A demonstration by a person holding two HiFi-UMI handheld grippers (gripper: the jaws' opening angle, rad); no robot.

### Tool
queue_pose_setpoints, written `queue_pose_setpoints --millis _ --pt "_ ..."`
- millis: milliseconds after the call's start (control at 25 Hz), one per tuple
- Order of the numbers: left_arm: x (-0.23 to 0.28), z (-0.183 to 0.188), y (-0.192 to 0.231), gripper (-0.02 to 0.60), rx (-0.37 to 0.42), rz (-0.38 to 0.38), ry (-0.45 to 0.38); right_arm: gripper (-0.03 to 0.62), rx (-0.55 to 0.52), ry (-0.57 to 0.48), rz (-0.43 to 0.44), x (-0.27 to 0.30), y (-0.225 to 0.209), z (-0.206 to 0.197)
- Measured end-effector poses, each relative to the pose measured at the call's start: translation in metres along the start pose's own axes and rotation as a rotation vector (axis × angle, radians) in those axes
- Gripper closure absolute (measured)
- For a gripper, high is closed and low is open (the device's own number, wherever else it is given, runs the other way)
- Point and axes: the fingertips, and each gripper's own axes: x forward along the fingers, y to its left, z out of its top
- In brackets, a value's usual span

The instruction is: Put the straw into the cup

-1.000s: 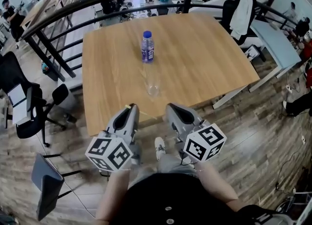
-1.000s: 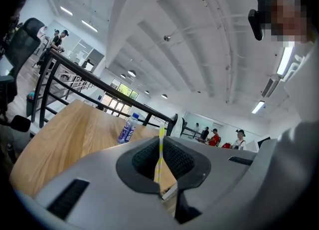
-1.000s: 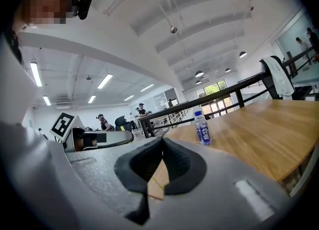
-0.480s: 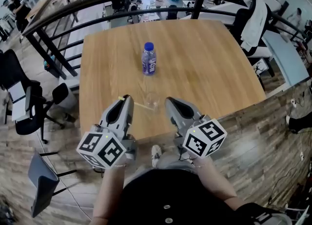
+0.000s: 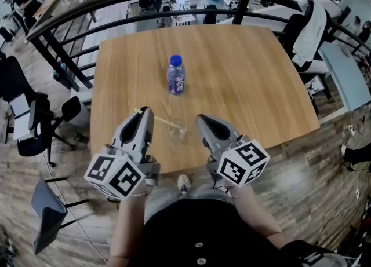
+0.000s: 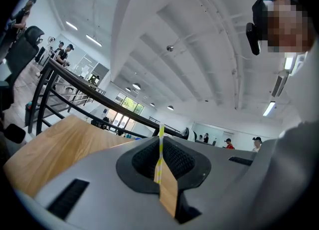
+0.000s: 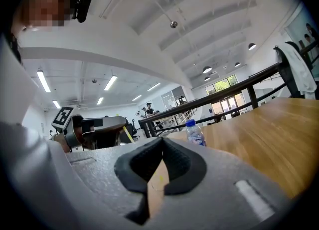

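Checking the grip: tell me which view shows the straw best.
Left gripper view: the straw stands close-up, pinched by the left gripper. Head view shows it small; right gripper view, only a yellow sliver.

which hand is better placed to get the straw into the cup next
Left. The left tool is shut on the straw, whose free end reaches toward the clear cup. The right tool is shut with nothing in it, beside the cup.
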Motion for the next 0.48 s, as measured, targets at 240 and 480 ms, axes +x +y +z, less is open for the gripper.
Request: queue_pose_setpoints --millis 240,480 --pt "0.007 0.004 0.001 0.548 0.028 0.008 -0.002 0.595 0.018 0.002 -0.001 0.001 -0.008 -0.002" --pt "0.013 0.002 0.007 0.548 0.027 0.012 0.015 0.595 0.036 0.007 -0.029 -0.001 -0.015 -0.006"
